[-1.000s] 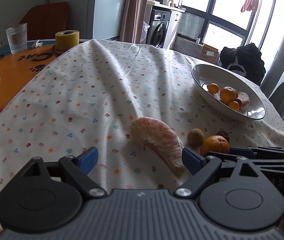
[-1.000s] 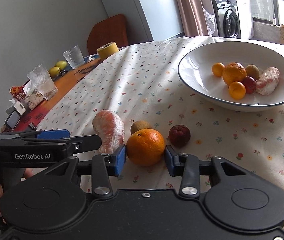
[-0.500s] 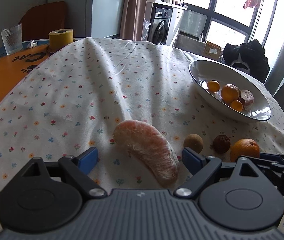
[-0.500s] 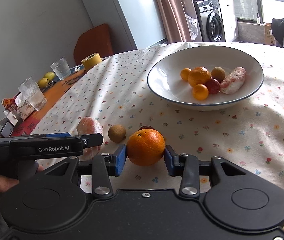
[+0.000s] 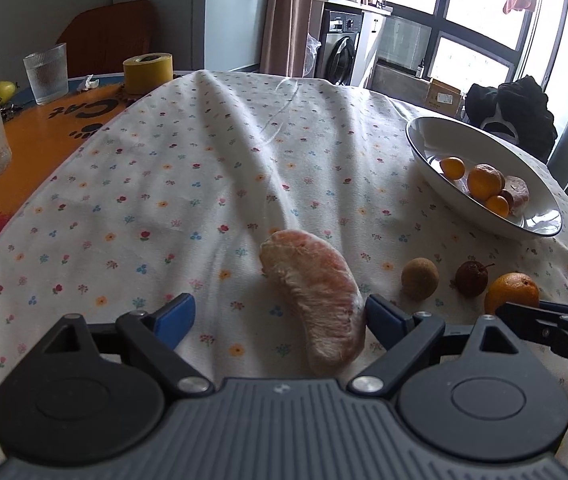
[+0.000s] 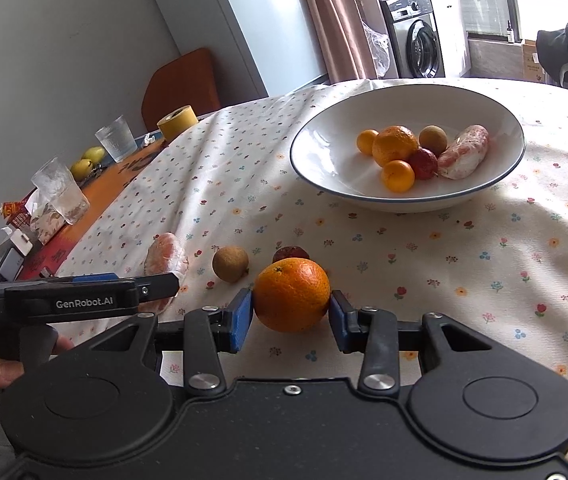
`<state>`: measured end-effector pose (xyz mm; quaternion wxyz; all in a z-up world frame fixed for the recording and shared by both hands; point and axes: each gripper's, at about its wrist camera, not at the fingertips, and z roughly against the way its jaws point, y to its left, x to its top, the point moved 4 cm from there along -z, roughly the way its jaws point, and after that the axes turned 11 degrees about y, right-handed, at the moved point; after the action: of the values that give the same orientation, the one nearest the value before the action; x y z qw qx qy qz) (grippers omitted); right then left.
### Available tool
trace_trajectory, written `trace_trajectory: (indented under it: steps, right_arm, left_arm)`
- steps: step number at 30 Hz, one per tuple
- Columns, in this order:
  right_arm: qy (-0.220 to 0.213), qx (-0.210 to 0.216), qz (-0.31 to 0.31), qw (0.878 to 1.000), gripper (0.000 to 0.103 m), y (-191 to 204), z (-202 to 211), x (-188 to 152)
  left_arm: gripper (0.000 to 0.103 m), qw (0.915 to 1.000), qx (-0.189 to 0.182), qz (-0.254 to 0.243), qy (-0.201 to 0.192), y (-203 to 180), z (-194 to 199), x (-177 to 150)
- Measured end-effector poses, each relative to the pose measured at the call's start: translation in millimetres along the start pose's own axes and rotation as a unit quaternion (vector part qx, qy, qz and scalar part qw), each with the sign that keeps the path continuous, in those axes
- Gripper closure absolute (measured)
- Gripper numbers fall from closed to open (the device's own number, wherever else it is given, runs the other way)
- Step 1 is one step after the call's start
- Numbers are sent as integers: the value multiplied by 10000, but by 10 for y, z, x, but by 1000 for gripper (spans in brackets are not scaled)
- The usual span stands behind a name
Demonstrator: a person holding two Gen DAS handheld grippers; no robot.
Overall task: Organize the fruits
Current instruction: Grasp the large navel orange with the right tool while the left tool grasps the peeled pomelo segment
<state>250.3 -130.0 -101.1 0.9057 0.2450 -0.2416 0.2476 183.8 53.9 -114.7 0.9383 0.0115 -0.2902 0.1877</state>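
In the left wrist view, the left gripper stands wide open and holds nothing; the peeled pomelo segment lies on the flowered tablecloth between its 2 blue pads, crowded toward the right-hand pad and well apart from the left-hand one. The segment's long axis runs nearly along the fingers, tilted a little leftward at its far end, so a squeeze would take it across its narrow width; I judge the gripper should shift slightly right first to centre it. Further right on the cloth sit a brown longan, a dark red fruit and the orange, with the white bowl beyond them, already holding several fruits. In the right wrist view, the right gripper has its 2 pads on either side of the orange, at or nearly at its skin, partly closed; whether it is truly gripped or lifted I cannot tell. The bowl lies ahead and slightly right of this gripper, nearer to it than to the left one, so carrying the orange forward into the bowl looks like the next move. The longan and pomelo segment lie to the left, by the left gripper's arm.
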Motion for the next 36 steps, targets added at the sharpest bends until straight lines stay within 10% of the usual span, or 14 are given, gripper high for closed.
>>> trace_trajectory:
  steps: [13, 20, 36]
  right_arm:
    - [-72, -139, -10, 9999, 60, 20, -28, -61]
    - [-133, -127, -1, 9998, 60, 22, -29, -69]
    - [-198, -106, 8, 9997, 63, 7, -10, -79]
  left_arm:
    - [14, 9994, -167, 228, -212, 93, 92, -47]
    - [50, 9983, -397, 325, -284, -5, 20, 36]
    - [64, 9981, -460, 309, -279, -78, -20, 79]
